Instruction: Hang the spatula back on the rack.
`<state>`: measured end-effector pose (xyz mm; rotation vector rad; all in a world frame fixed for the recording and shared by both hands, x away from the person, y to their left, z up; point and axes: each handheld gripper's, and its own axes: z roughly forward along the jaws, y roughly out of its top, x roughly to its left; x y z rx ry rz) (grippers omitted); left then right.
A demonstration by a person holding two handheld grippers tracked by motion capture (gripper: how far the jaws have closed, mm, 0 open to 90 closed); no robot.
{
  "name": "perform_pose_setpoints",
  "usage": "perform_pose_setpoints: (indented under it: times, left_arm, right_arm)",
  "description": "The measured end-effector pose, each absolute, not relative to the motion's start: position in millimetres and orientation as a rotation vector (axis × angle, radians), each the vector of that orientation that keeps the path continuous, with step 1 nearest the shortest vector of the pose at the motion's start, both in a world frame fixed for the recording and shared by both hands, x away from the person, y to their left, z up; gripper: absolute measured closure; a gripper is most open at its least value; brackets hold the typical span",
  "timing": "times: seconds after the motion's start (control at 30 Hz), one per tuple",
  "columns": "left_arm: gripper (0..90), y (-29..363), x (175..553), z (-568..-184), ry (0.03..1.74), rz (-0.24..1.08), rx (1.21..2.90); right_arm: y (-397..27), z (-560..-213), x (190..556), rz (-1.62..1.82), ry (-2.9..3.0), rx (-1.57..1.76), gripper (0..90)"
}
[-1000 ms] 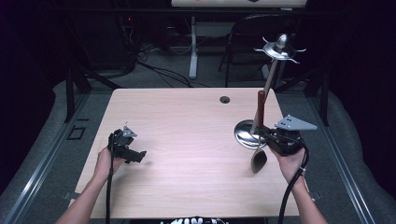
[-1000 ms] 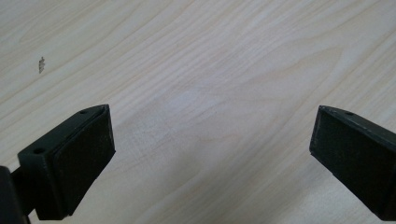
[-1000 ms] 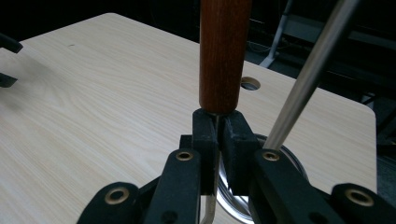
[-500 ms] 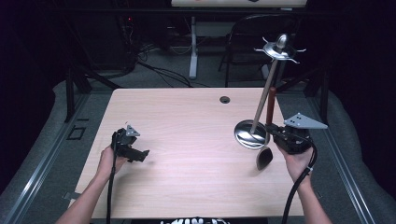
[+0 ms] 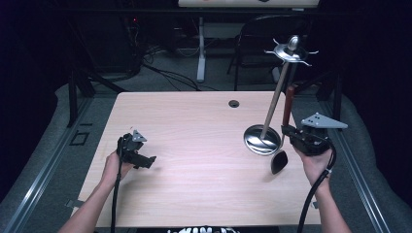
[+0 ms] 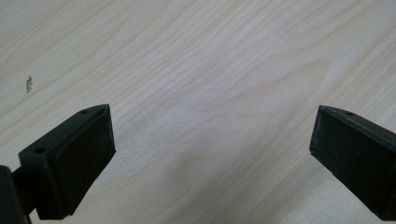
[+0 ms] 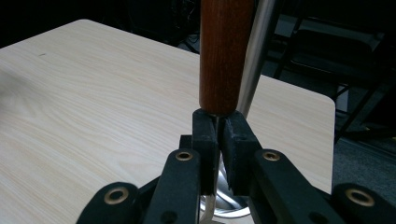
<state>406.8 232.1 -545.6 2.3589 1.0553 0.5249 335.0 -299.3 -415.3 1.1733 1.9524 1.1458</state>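
Step in hand: likely hanging the utensil (image 5: 282, 141) on the stand (image 5: 272, 114); hook end must get up to the top ring (image 5: 291, 51).
Right gripper (image 5: 297, 137): jaws clamped on the utensil's thin metal shank, just below the wooden handle (image 7: 225, 51); pads pinch it tight in the right gripper view.
Utensil: held upright beside the stand, wooden handle up, dark spoon-like head (image 5: 279, 162) hanging low, just above the table (image 5: 194, 145). Sits just right of the round base (image 5: 262, 140), close to the pole (image 7: 256, 51); touching or not, can't tell.
Left gripper (image 5: 137, 154): jaws wide apart, nothing between, low over the bare wood near the left edge, well apart from the stand.
How to do it well (judgement): lift straight up w/o twisting, as grip is on a narrow shank and the utensil could pivot. Keep clear of the pole so the stand isn't knocked. Bring handle tip level w/ a hook before moving in.
Risk: stand is tall on a small base; a sideways bump may tip it. Left gripper could steady the base if needed.
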Motion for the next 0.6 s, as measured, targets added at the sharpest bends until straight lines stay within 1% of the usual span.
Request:
perform_pose_setpoints:
  times: [0.6]
  left_arm:
    - [0.0,231,406,-545,1.046,0.522,2.368]
  right_arm:
    - [-309,-403,342,1.140,1.917,1.189,84.7]
